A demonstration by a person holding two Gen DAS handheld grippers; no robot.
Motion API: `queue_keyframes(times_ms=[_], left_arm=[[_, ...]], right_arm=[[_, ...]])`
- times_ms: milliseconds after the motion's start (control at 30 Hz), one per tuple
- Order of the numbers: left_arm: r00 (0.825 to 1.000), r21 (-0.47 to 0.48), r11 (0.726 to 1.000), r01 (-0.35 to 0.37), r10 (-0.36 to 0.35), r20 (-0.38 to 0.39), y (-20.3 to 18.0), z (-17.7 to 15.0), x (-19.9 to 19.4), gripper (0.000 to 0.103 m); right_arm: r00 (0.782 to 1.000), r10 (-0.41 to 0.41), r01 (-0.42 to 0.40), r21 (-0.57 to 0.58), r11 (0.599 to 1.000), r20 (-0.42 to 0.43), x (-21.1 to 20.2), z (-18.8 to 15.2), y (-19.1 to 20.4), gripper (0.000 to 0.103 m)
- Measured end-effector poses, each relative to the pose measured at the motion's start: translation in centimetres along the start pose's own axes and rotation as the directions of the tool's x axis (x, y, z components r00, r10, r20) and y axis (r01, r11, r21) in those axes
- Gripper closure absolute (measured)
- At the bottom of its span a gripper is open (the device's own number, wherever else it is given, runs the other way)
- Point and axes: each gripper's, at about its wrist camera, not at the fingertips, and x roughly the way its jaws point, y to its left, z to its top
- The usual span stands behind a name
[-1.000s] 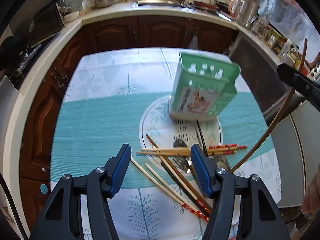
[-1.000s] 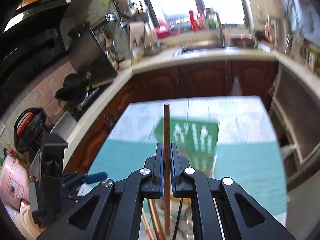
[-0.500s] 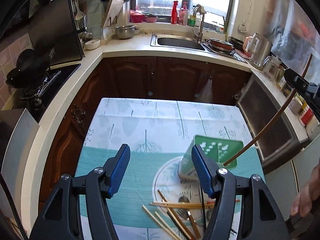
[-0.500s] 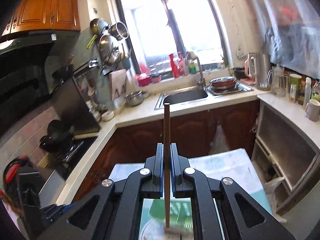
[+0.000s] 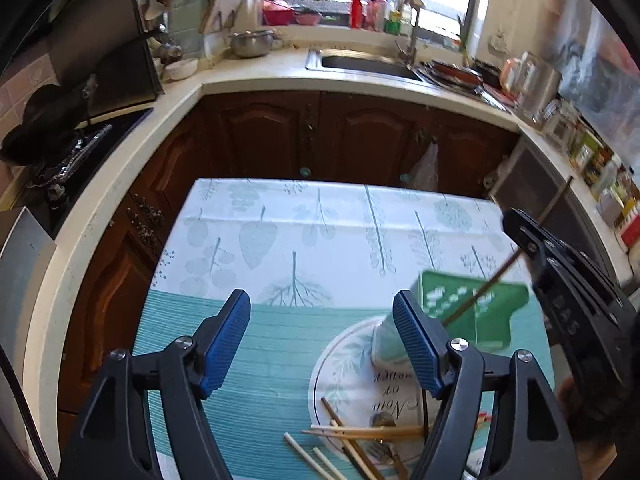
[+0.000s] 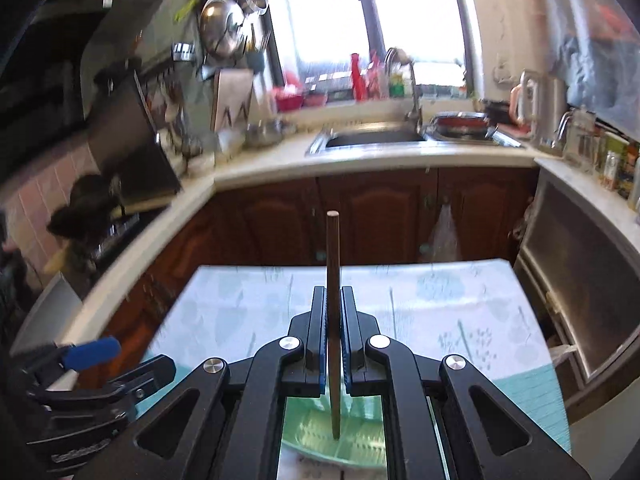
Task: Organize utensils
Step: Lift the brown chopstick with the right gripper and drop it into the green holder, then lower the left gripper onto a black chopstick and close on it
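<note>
Brown and slender, a single chopstick point(image 6: 333, 280) stands pinched between the blue pads of the right tongs point(image 6: 333, 312), its lower tip dipping into the open top of a green perforated utensil holder point(image 5: 472, 308). The holder sits on a round white plate point(image 5: 352, 368) printed with leaves and lettering, on a counter covered by a teal-and-white leaf-patterned cloth point(image 5: 280, 240). The left tongs point(image 5: 322, 344) hang wide apart above the cloth, gripping nothing, just to the left of the holder. At the near rim of the plate lies a loose heap of chopsticks point(image 5: 360, 436), pale and dark, crossed over one another, with a metal spoon point(image 5: 382, 424) among them; some sticks reach off the plate onto the cloth. In the left wrist view the right tongs come in from the right edge, well above the counter, the held stick slanting down toward the holder's mouth.
</note>
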Motion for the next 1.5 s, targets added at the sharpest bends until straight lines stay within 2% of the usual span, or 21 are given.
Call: queue_keyframes(times_ms=[67,133,200,267,333,500,700,900,1067,1133,1200,1367,1500], left_arm=[[0.999,0.023,0.999,0.031,-0.030,-0.028,0.0,-0.9,0.4,0.029],[0.997,0.038,0.998,0.054,-0.051,-0.056,-0.2,-1.9,0.5,0.029],[0.995,0.046,0.996,0.073,-0.070,-0.074,-0.3,-2.8,0.6,0.029],[0.993,0.056,0.994,0.091,-0.086,-0.084,-0.5,-3.6,0.5,0.029],[0.990,0.065,0.992,0.109,-0.102,-0.101,-0.9,-4.5,0.5,0.029],[0.972,0.061,0.982,0.179,-0.167,-0.163,-2.0,-6.7,1.0,0.029],[0.961,0.082,0.977,0.196,-0.175,-0.215,-4.2,-8.8,2.7,0.029],[0.945,0.017,0.980,0.199,-0.187,-0.268,-5.2,-10.1,5.8,0.029],[0.933,-0.022,0.982,0.188,-0.186,-0.308,-6.2,-11.0,8.0,0.029],[0.933,-0.007,0.985,0.174,-0.167,-0.319,-7.0,-11.2,8.7,0.032],[0.928,0.008,0.985,0.170,-0.157,-0.338,-7.9,-11.4,9.5,0.041],[0.921,0.037,0.987,0.159,-0.135,-0.366,-9.7,-11.5,10.9,0.057],[0.906,0.057,0.990,0.132,-0.097,-0.411,-10.7,-11.9,12.3,0.063]], right_arm=[[1.000,0.006,-0.007,-0.013,1.000,-0.022,2.0,-2.4,0.1,0.097],[0.999,0.013,-0.014,-0.024,1.000,-0.039,2.9,-3.4,0.3,0.097],[0.997,0.023,-0.026,-0.038,0.999,-0.072,3.8,-4.7,0.5,0.090],[0.995,0.033,-0.038,-0.046,0.998,-0.094,3.5,-5.1,0.7,0.062],[0.997,0.031,-0.035,-0.060,0.998,-0.070,2.8,-5.5,1.0,0.053],[0.996,0.061,-0.063,-0.043,0.997,-0.059,-2.7,-4.0,0.4,0.053],[0.994,0.102,-0.101,0.022,0.995,-0.047,-8.5,-3.9,-1.9,0.053],[0.994,0.103,-0.099,0.095,0.991,-0.035,-12.5,-6.2,-4.7,0.053],[0.991,0.124,-0.110,0.209,0.972,-0.053,-14.0,-9.4,-8.0,0.054],[0.990,0.130,-0.113,0.245,0.963,-0.052,-14.4,-10.5,-9.1,0.054],[0.990,0.129,-0.109,0.278,0.954,-0.053,-14.9,-11.8,-10.4,0.054],[0.988,0.130,-0.094,0.346,0.934,-0.081,-14.8,-14.5,-13.1,0.054],[0.988,0.123,-0.082,0.359,0.930,-0.094,-14.6,-15.9,-14.1,0.054]])
